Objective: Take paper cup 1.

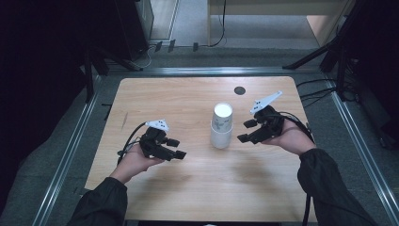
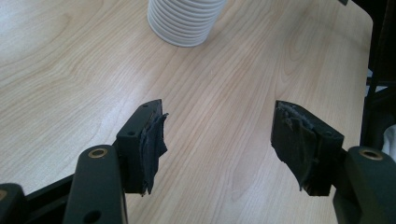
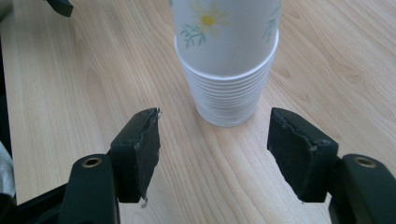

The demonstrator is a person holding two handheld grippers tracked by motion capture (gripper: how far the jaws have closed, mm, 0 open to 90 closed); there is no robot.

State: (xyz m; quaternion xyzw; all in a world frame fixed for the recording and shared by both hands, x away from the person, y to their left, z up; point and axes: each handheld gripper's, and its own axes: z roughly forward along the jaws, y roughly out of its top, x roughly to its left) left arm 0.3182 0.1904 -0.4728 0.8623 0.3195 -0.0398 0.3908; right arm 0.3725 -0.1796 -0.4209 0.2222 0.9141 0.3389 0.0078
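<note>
A stack of white paper cups stands upside down near the middle of the wooden table; the top cup has a daisy print. My right gripper is held just to the right of the stack, pointing at it, jaws open and empty. In the right gripper view the stack stands straight ahead of the open jaws, a short way off. My left gripper hovers to the left of the stack, open and empty. The left gripper view has the ribbed base of the stack farther ahead of its jaws.
A small black round cap sits in the tabletop near the far edge. Metal rails run along the table's sides, with dark stands and cables on the floor beyond. The tip of the other gripper shows at the top left.
</note>
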